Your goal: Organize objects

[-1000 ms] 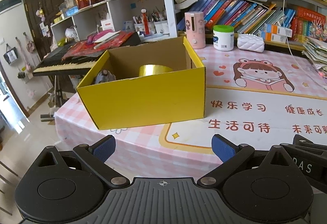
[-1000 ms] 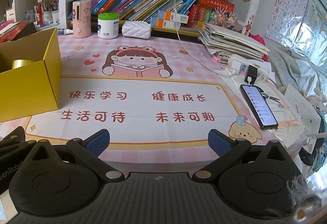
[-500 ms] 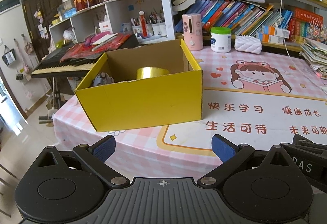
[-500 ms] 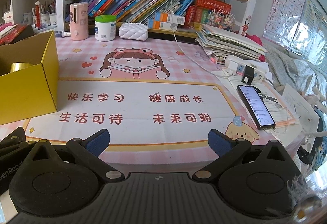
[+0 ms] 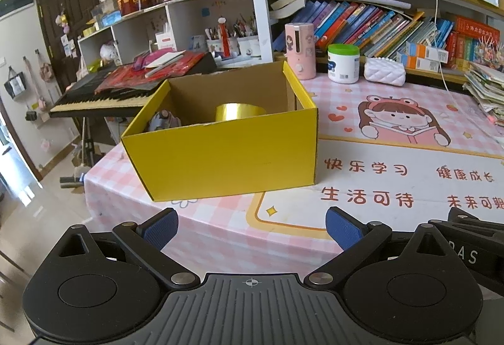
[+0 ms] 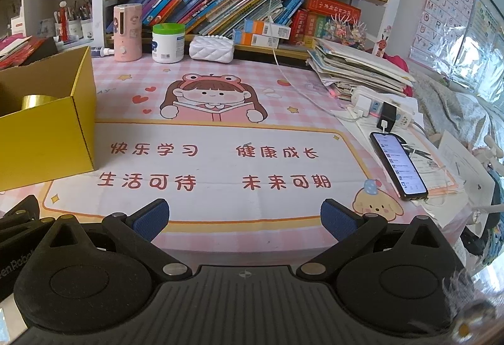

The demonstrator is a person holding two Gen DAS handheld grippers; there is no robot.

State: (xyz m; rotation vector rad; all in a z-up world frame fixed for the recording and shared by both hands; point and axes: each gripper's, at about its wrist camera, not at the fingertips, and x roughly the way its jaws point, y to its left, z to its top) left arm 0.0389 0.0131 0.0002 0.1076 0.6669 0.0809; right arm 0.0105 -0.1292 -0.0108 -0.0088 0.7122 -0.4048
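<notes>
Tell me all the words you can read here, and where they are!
"快乐学习", "健康成长", "生活可待", "未来可期": on the desk mat.
"A B C D E…": on the alphabet poster.
"DAS": on the right tool, seen by the left camera.
Book spines, white jar, phone: too small.

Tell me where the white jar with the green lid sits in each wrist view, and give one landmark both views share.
Left wrist view: the white jar with the green lid is upper right of centre, on the table's far edge, between the pink cylinder and the white quilted pouch.
Right wrist view: the jar is upper left of centre, between the same two neighbours.
Shared landmark: the yellow box.
</notes>
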